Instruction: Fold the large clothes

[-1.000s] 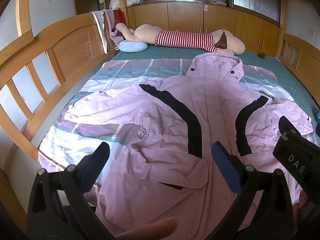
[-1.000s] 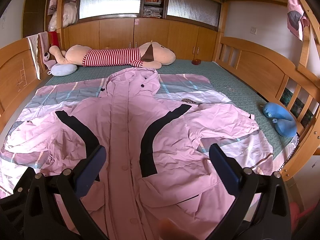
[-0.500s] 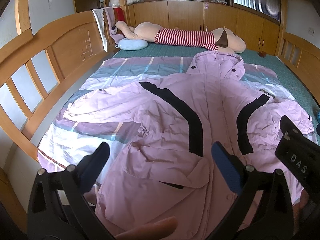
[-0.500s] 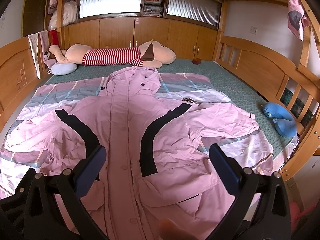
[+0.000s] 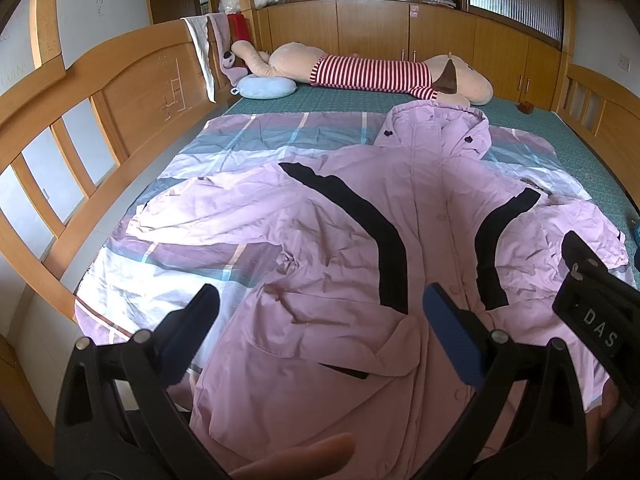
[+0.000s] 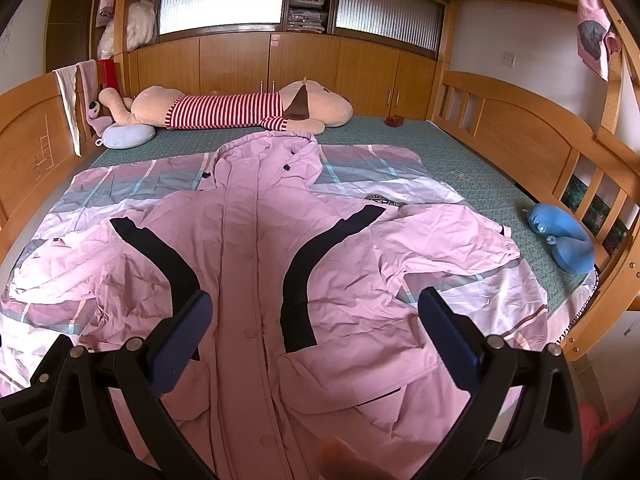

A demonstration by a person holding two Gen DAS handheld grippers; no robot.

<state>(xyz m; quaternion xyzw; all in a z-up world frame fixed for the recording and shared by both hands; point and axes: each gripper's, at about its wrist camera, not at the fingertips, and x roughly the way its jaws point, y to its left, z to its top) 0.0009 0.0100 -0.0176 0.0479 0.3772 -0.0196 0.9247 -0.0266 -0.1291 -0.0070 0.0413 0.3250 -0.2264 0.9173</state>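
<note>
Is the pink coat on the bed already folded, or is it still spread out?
Spread out. The pink coat with black stripes lies flat, front up, both sleeves out sideways, hood toward the striped plush toy.

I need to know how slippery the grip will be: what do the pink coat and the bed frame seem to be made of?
The pink coat looks like thin, smooth woven synthetic, perhaps nylon or polyester: it holds fine sharp creases and has a slight sheen. The bed frame looks like varnished light wood, with visible grain and a soft gloss.
</note>
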